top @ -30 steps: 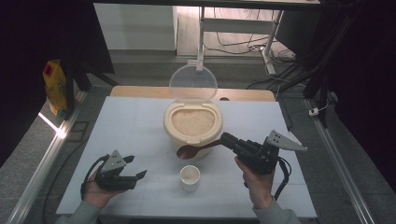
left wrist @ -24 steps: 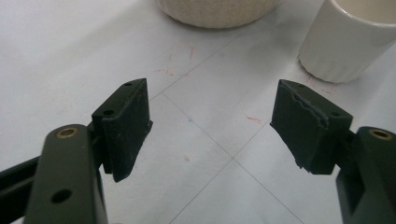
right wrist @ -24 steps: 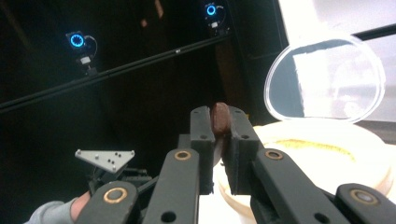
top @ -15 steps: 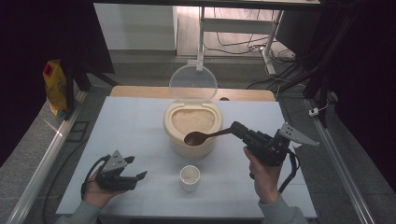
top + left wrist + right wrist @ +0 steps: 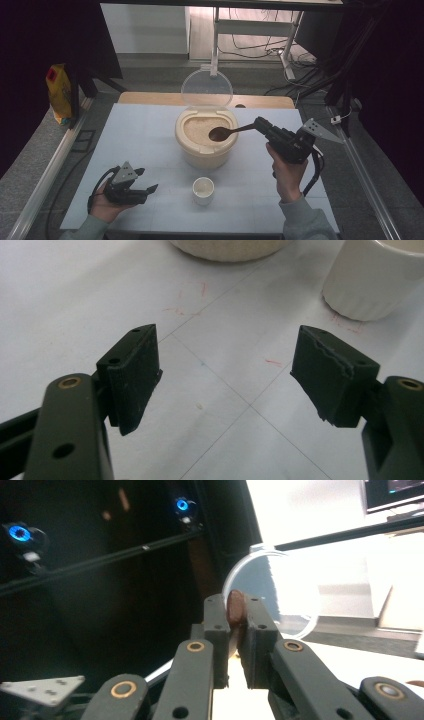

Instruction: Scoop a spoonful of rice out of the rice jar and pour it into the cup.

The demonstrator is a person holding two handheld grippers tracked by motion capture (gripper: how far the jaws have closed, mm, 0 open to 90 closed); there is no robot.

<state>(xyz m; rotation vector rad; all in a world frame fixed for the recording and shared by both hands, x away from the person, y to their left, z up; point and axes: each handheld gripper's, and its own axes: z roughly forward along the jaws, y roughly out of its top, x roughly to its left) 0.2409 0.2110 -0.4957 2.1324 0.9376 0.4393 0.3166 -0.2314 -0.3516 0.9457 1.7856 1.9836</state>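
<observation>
Over the open rice tub (image 5: 205,142), the right gripper (image 5: 263,126), clamped on a brown spoon (image 5: 223,133), has lifted its bowl from the table side, likely about to scoop for the cup (image 5: 203,190), while the left gripper (image 5: 145,190) rests open on the table (image 5: 140,140)

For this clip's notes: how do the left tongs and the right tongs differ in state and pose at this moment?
The left tongs are open and hold nothing; the right tongs are shut on the brown spoon.

The left tongs sit low at the table near the white cup; the right tongs are raised, with the spoon's bowl over the rice container.

Both are black, two-jawed, hand-held tools.
</observation>
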